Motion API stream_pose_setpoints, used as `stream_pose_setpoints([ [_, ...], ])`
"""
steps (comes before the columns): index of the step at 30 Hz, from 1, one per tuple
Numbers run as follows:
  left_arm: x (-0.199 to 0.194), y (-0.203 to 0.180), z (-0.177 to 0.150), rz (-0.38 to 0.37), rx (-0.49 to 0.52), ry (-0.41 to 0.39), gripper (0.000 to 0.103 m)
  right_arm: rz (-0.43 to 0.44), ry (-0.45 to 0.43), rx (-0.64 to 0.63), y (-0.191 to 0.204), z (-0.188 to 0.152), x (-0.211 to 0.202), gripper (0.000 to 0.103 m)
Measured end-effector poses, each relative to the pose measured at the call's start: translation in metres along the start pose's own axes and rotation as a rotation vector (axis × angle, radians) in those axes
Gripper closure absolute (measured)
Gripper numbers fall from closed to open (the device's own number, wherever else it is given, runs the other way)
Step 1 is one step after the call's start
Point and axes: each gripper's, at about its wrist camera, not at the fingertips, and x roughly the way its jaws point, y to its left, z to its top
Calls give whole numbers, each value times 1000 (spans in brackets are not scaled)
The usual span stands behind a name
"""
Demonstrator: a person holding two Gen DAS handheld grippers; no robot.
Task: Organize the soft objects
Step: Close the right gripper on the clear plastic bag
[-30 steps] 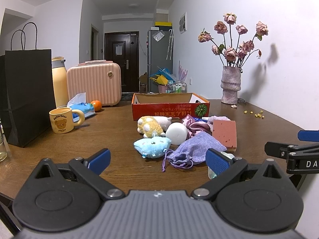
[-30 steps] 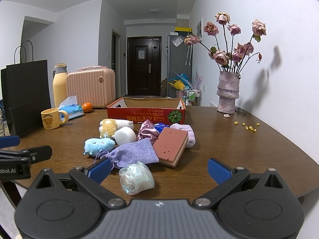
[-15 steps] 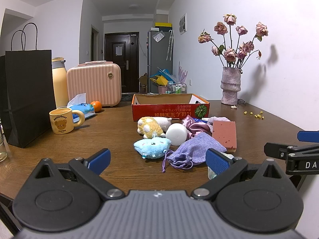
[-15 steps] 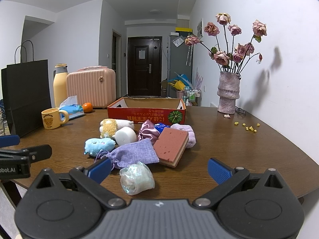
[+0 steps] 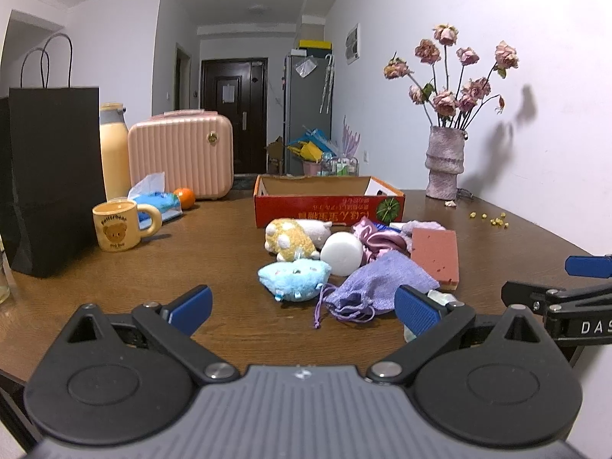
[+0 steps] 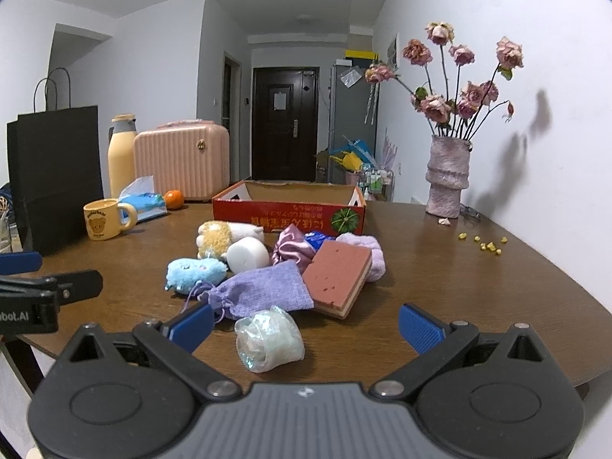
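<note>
A heap of soft things lies mid-table before a red cardboard box (image 5: 329,206) (image 6: 288,210): blue plush (image 5: 293,274) (image 6: 196,271), yellow-and-white plush (image 5: 292,239) (image 6: 220,235), white foam roll (image 5: 341,253) (image 6: 248,254), lilac drawstring pouch (image 5: 376,285) (image 6: 264,294), pink satin pouch (image 6: 292,248), red sponge (image 5: 436,252) (image 6: 336,275), lavender fluffy piece (image 6: 367,254), crinkled clear-plastic bundle (image 6: 269,338). My left gripper (image 5: 302,306) is open, short of the blue plush and lilac pouch. My right gripper (image 6: 306,323) is open, with the plastic bundle lying between its fingers.
On the left stand a black paper bag (image 5: 49,176), a yellow bear mug (image 5: 118,225), a tissue pack (image 5: 158,202), an orange (image 5: 184,197), a yellow flask (image 5: 113,149) and a pink case (image 5: 181,151). A vase of dried roses (image 6: 449,176) and yellow crumbs (image 6: 484,243) sit right.
</note>
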Motion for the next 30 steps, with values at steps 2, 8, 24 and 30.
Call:
stream_pose_setpoints([
  [2,5,2,0,0,-9,15,0,6,14,-2,1,-1,6,0],
  [8,22,14,-5,4,-30,36,0,22,49,-15,7,-3,26,0],
  [24,76,36,-20,5,-55,117,0,63,172,-44,18,-7,100,18],
  [30,96,39,-22,-8,-61,148,0,69,215,-63,21,-10,125,56],
])
